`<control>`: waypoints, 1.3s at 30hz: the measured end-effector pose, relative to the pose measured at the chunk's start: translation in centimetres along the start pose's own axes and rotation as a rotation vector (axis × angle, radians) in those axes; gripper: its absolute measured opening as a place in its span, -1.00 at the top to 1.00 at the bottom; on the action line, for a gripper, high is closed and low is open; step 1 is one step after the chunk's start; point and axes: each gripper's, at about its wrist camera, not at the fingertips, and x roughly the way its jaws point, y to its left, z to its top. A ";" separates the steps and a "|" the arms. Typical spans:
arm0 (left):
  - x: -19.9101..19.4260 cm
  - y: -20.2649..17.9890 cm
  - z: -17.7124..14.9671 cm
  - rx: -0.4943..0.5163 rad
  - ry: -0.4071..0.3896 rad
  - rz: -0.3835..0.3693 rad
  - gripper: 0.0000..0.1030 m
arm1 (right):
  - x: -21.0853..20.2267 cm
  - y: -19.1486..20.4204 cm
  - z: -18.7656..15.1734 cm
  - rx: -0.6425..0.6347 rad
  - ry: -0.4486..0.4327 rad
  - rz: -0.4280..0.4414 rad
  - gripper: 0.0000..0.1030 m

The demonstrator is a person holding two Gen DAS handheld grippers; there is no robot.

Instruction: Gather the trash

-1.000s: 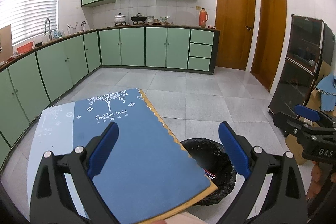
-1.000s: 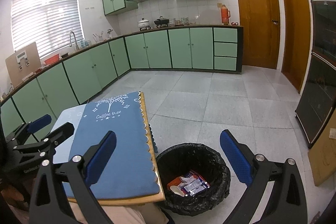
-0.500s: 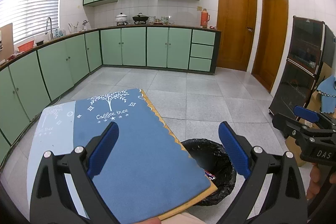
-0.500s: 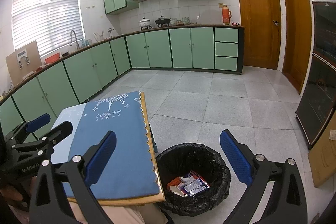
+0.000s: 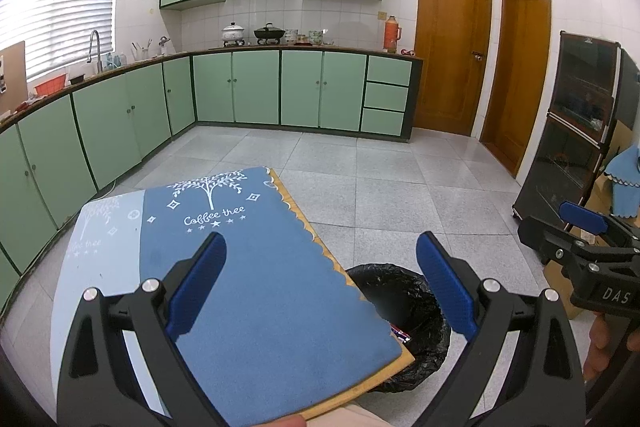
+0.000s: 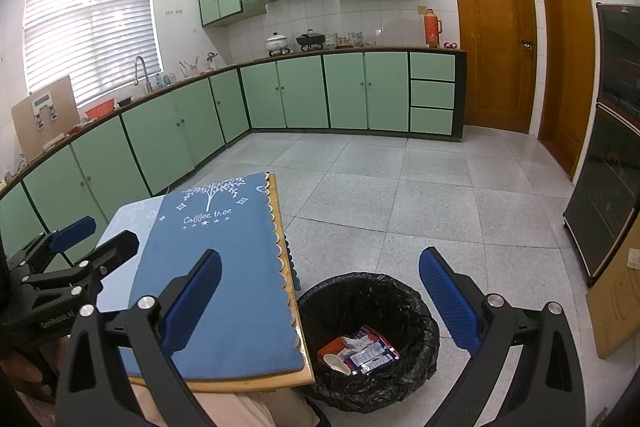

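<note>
Nothing is left on your blue mat [image 6: 224,267], so the collecting looks done. The lined bin [image 6: 420,347] just beside the table holds the wrappers [image 6: 360,349]. Your left gripper [image 5: 318,291] and right gripper [image 6: 320,297] both hang wide apart, empty.

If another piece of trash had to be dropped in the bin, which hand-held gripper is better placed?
Right, probably. The right hand-held gripper looks down into the black-lined round trash bin with wrappers visible inside; the left hand-held gripper is over the blue-clothed wooden table, which hides part of the bin. Both are open and hold nothing.
</note>
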 end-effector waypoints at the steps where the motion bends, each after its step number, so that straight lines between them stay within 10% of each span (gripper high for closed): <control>1: 0.0 0.0 0.0 0.000 0.000 0.000 -0.81 | 0.0 -0.1 0.0 0.001 0.001 0.001 -0.88; 39: 0.2 0.3 -0.3 -0.008 0.008 -0.001 -0.81 | 0.2 -0.3 -0.1 0.001 0.008 0.003 -0.88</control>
